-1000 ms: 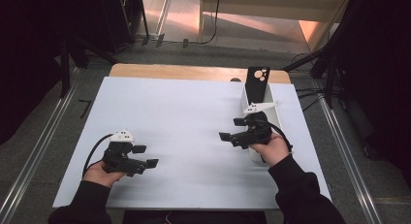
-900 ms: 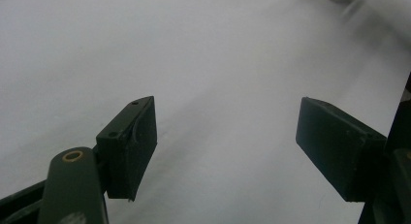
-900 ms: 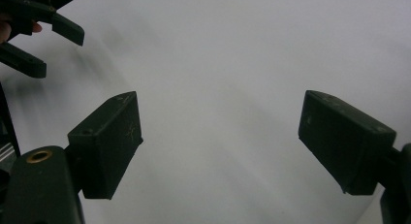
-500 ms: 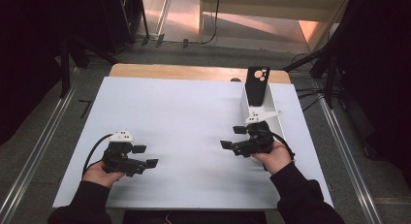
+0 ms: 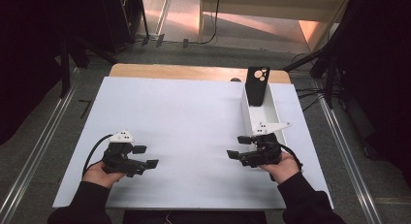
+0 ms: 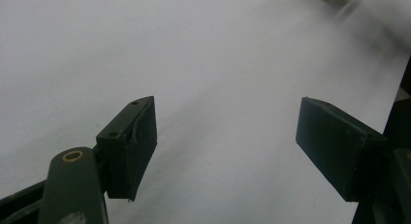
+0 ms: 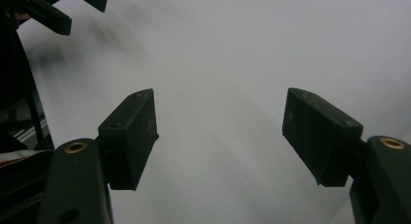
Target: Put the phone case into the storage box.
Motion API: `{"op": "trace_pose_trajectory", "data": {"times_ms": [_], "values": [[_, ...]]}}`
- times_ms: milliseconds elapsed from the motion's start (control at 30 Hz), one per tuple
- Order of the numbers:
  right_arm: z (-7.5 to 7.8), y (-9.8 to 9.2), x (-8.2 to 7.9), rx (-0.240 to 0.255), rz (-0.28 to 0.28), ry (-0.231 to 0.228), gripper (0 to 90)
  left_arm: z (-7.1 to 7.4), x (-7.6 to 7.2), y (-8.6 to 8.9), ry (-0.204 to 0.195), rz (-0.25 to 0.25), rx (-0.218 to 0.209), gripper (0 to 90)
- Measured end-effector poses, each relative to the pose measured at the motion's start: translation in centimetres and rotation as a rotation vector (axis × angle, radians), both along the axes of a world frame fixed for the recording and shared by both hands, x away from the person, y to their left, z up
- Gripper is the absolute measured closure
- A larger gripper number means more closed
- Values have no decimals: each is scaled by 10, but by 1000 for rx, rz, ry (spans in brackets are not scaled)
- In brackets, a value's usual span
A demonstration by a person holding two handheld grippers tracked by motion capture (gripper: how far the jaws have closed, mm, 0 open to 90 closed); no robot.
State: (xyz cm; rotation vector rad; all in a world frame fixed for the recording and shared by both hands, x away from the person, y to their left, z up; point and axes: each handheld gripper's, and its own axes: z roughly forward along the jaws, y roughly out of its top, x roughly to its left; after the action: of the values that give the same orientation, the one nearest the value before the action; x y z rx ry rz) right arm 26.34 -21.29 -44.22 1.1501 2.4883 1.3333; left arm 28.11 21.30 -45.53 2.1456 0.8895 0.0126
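2 grippers, left gripper and right gripper, jaws wide, empty; white tray near end hidden.

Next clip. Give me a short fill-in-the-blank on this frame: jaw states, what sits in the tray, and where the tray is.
1. Both the left gripper and the right gripper have their jaws ____.
2. The black phone case stands at the far end of the white ____.
3. That tray sits on the table's ____ side, by the person's right hand.
4. Between the jaws of each gripper there is ____.

Missing words: open; tray; right; nothing
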Motion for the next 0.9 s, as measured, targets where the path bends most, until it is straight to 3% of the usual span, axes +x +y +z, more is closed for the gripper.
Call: {"op": "trace_pose_trajectory", "data": {"times_ms": [567,900], "values": [[-9,-8,-27,6,58,-1,269,0,-2,0,2,-7,1,226],[-24,-15,-39,-28,59,14,270,0,-7,1,2,-17,-1,226]]}}
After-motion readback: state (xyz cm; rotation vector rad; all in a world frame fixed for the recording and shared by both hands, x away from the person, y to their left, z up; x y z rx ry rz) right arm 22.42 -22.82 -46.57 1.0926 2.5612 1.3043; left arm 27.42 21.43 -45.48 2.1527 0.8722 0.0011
